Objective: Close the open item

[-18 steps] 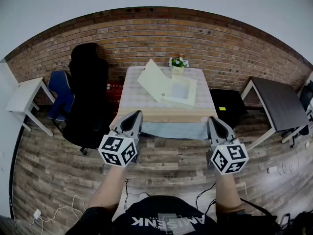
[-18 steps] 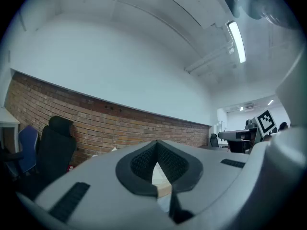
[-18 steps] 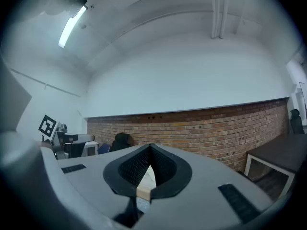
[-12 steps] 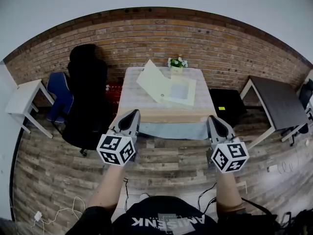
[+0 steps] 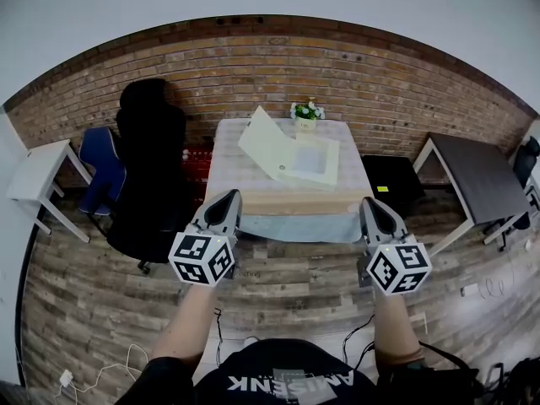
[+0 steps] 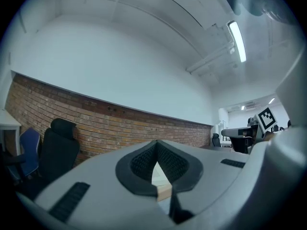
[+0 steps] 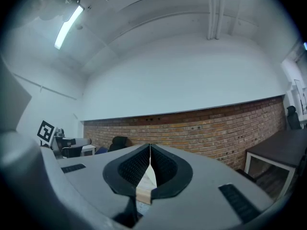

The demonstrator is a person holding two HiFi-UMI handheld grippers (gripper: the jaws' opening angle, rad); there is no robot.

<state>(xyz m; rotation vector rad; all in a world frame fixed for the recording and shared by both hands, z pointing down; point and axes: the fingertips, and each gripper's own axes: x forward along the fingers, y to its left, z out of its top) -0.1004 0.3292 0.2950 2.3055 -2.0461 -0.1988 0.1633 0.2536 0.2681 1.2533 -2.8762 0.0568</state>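
Well, from the head view, the open item (image 5: 297, 157) lies on the far half of the table (image 5: 228, 165). Its cream lid (image 5: 263, 135) is tilted up on the left and its flat base lies to the right, with a small flower pot (image 5: 306, 113) just beyond it. My left gripper (image 5: 234, 195) and right gripper (image 5: 369, 202) hang near me, short of the table's near edge and well apart from the item.

Along the left gripper's jaws, the ribbed pads meet at the tips with nothing between them; only a sliver of the table shows below.

The right gripper view reads the same: jaws pressed together, empty.

I judge the lid thin, light and fairly stiff, hinged along its low edge. I'd push its raised free edge down rather than pinch it, and gently, since the base may slide on the table.
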